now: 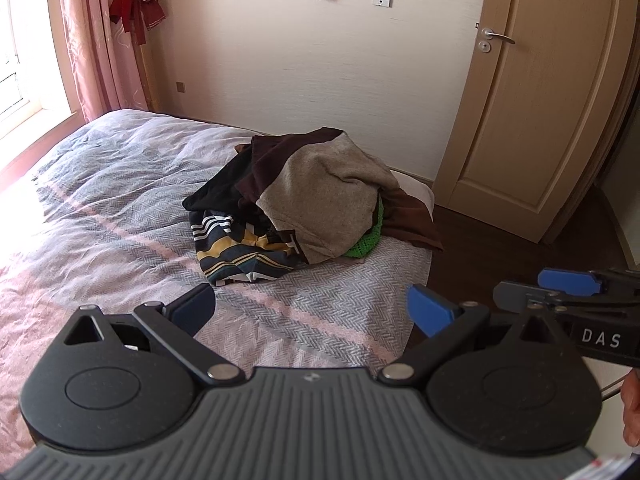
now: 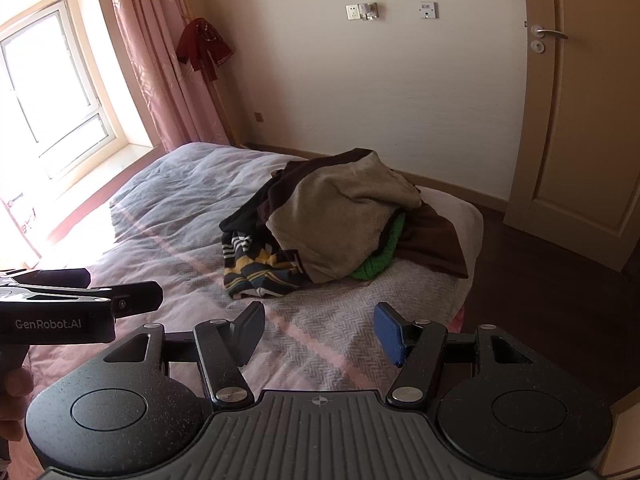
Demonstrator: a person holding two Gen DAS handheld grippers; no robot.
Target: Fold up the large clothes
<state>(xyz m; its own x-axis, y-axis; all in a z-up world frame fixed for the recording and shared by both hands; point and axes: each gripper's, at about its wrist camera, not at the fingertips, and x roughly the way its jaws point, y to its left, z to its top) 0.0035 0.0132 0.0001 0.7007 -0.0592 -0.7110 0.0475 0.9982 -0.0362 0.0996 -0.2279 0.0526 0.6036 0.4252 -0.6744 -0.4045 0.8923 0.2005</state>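
Two grippers, left gripper (image 1: 312, 308) and right gripper (image 2: 316, 332), we hold with jaws spread and empty above the bed (image 1: 100, 208), short of the unfolded clothes pile (image 1: 312, 200) heaped near its far corner, ready for picking.

The left hand-held gripper (image 1: 312, 308) points forward and downward, and its jaws stand wide apart with nothing between them. The right hand-held gripper (image 2: 318, 334) is beside it at a similar tilt, also spread wide and empty. A part of a hand (image 1: 632, 412) shows behind the right one.
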